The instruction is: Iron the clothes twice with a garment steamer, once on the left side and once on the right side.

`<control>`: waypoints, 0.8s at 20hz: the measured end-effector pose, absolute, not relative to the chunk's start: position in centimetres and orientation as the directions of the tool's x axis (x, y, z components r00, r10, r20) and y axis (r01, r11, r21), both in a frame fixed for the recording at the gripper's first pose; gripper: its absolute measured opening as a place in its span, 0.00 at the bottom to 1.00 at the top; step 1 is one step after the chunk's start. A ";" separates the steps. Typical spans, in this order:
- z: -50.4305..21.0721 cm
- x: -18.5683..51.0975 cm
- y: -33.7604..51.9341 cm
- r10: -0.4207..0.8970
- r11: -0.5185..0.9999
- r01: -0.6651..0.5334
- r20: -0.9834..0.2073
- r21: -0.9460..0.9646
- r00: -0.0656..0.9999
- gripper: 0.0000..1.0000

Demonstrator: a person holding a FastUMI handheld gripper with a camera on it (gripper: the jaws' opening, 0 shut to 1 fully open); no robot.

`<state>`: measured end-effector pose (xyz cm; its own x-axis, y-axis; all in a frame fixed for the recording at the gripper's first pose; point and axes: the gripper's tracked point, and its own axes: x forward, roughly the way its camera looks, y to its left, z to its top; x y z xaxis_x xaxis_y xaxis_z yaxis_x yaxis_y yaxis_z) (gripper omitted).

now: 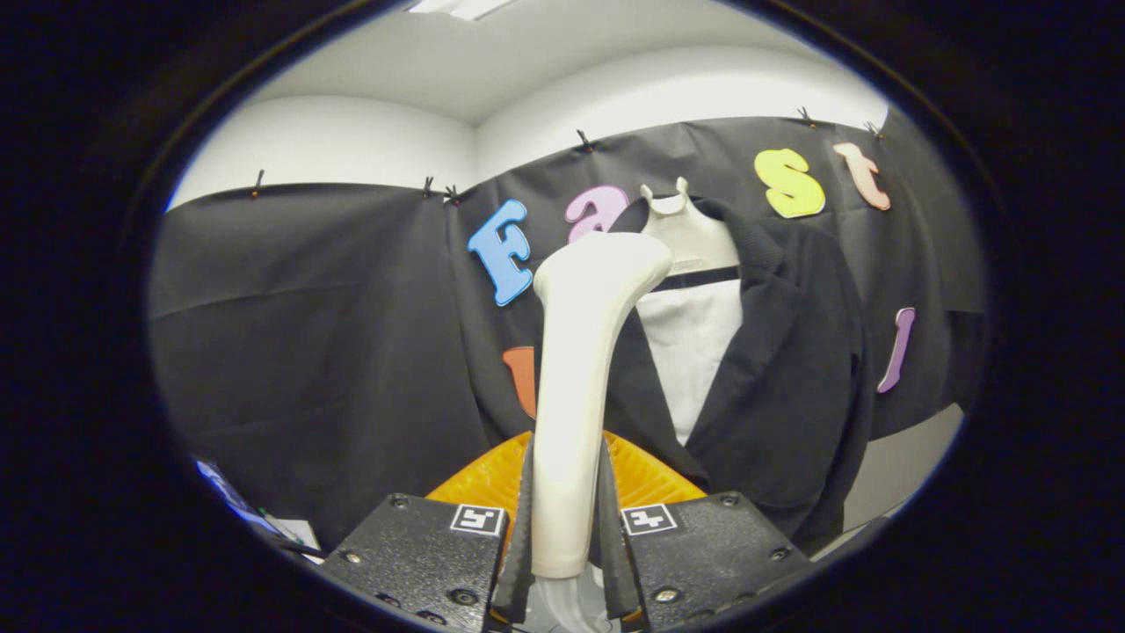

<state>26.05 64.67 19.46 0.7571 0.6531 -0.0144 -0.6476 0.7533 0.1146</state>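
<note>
The gripper [567, 527] holds a white plastic garment steamer [580, 369] upright; both fingers [518, 536] press on the lower part of its handle, clamped tight from either side; the steamer's wider head sits at the top, reaching up in front of the clothes; just beyond the fingers, behind the handle, lies an orange ribbed plastic object [650, 479], its shape partly hidden. The clothes hang ahead and slightly to the right of the steamer: a black jacket [791, 378] with open lapels over a white shirt front [694, 352], both on a white hanger form [690, 233] against the black cloth wall [308, 334]; the steamer's head overlaps the jacket's left lapel in view; whether they touch, I cannot tell.
</note>
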 end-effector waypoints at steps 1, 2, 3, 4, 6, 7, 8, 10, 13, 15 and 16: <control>19.2 26.6 65.7 0.657 0.750 -0.652 -0.020 0.112 0.753 0.35; 18.9 27.2 66.5 0.662 0.746 -0.657 -0.024 0.105 0.749 0.35; 18.6 27.5 67.3 0.667 0.744 -0.661 -0.031 0.098 0.745 0.35; 18.1 27.9 68.0 0.670 0.741 -0.665 -0.042 0.093 0.741 0.35; 17.1 28.9 68.9 0.675 0.737 -0.669 -0.062 0.097 0.735 0.35; 16.7 29.3 69.2 0.673 0.739 -0.667 -0.072 0.094 0.736 0.35; 16.2 29.6 69.2 0.670 0.742 -0.664 -0.081 0.091 0.738 0.35; 15.2 30.1 69.3 0.666 0.746 -0.660 -0.096 0.089 0.740 0.35; 14.2 31.0 69.0 0.660 0.751 -0.653 -0.116 0.096 0.742 0.35; 13.7 31.1 68.7 0.659 0.752 -0.652 -0.125 0.100 0.742 0.35; 13.4 31.2 68.6 0.657 0.754 -0.650 -0.130 0.098 0.743 0.35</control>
